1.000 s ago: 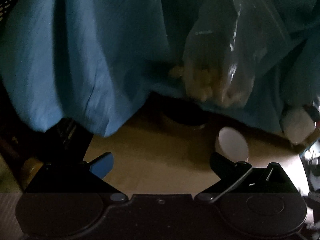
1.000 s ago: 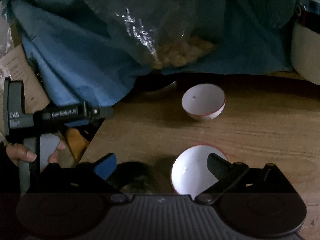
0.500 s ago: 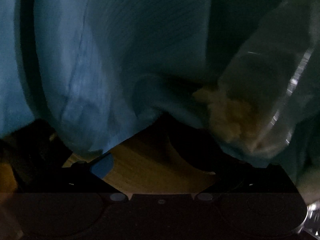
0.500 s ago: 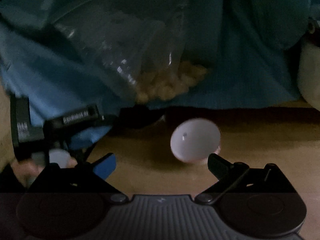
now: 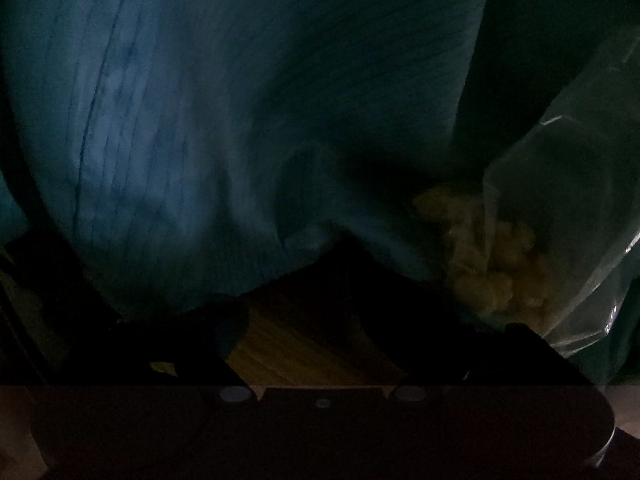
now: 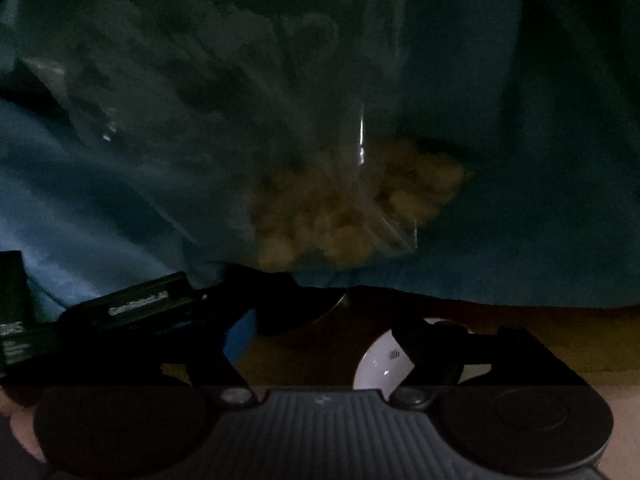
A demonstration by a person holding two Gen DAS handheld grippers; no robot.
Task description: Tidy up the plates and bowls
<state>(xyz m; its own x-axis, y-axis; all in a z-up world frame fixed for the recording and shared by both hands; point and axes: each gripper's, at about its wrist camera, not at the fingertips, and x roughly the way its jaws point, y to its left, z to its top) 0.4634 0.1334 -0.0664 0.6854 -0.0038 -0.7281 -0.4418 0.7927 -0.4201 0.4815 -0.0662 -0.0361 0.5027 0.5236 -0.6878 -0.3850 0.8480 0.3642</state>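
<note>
My right gripper [image 6: 320,344] is showing what the left view is missing: a white round ceramic bowl [image 6: 380,364] on the wooden worktop [image 6: 560,344], between wide jaws. My left gripper [image 5: 340,332] is facing blue cloth [image 5: 200,120], jaws wide, empty.

1. Right gripper [image 6: 326,340] – fingers spread wide apart, low over the scene; its blue-tipped finger sits at 7 o'clock, the dark one at 5 o'clock.
2. Left gripper [image 5: 352,328] – deep in shadow, both fingers barely traceable, set apart.
3. In the right wrist view, the left gripper's body lies at 8 o'clock.
</note>
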